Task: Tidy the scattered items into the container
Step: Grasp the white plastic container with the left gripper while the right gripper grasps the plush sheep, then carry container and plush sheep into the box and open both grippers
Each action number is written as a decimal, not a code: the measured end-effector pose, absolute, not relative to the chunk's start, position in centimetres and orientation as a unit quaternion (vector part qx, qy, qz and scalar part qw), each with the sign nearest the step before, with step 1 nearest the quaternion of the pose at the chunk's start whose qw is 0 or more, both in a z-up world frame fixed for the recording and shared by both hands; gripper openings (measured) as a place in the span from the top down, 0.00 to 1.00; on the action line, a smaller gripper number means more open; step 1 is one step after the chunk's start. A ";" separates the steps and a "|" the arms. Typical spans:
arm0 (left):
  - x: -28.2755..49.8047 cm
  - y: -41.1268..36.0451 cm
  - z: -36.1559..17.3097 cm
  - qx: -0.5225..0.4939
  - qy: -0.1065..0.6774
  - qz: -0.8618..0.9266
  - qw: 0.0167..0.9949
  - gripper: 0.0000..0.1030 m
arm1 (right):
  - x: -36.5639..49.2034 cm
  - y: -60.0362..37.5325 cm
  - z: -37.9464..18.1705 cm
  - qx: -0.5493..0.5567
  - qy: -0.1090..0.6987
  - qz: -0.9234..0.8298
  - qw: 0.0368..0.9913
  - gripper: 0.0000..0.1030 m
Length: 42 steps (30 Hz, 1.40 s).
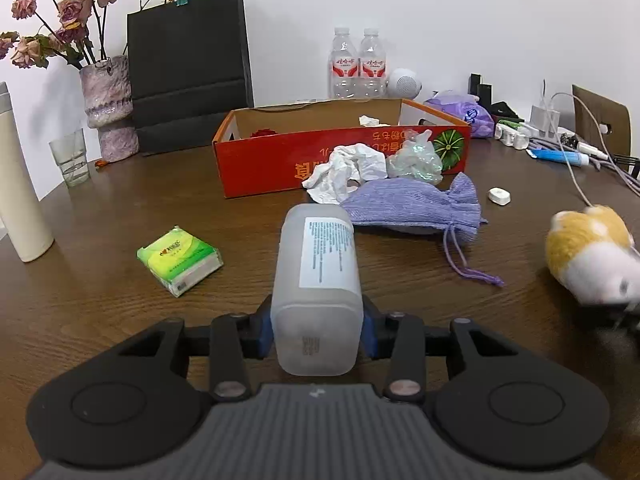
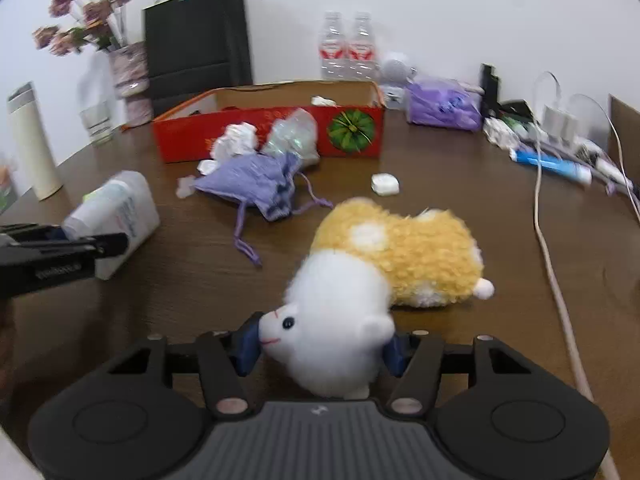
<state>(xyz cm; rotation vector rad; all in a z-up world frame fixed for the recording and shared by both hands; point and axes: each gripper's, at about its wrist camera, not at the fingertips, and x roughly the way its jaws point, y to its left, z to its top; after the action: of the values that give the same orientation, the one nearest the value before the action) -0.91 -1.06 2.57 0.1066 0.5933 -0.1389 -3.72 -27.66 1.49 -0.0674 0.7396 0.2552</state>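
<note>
The left gripper (image 1: 317,330) pinches a frosted bottle (image 1: 316,276) near its base, the bottle's long axis running straight ahead toward the red box (image 1: 256,168). The right gripper (image 2: 320,346) has its pads against the head of a plush toy (image 2: 384,268) — body trailing away to the right across the table (image 2: 460,200). The box lies ahead of both, beyond a purple pouch (image 1: 412,208) — the left hand looks nearer.

Plush toy (image 1: 592,256) blurred, edge-cropped

Plain white wall (image 1: 440,8) behind, dark wood-grain table (image 1: 100,300), brown chair back (image 1: 600,120) at right w/ even light.
</note>
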 end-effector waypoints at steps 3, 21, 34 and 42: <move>-1.2 -1.0 2.5 0.049 0.291 -0.071 0.953 0.60 | -3.1 -28.3 5.1 -0.062 0.374 0.145 0.914 0.43; -1.8 -1.1 2.5 0.041 0.280 -0.079 0.956 0.48 | -4.9 -27.5 2.5 -0.071 0.245 0.133 0.958 0.36; -2.2 -1.3 3.7 0.014 0.253 -0.042 0.967 0.60 | -2.9 -26.7 3.2 -0.004 0.223 0.120 0.968 0.58; -2.1 -1.1 2.8 0.016 0.263 -0.013 0.965 0.60 | 1.2 -22.1 0.6 -0.010 0.246 0.114 0.962 0.56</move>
<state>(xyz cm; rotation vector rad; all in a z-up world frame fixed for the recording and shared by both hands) -2.08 -1.10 2.77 0.0331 0.5318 -0.0260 1.19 -22.10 0.62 -0.0196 0.4987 0.2313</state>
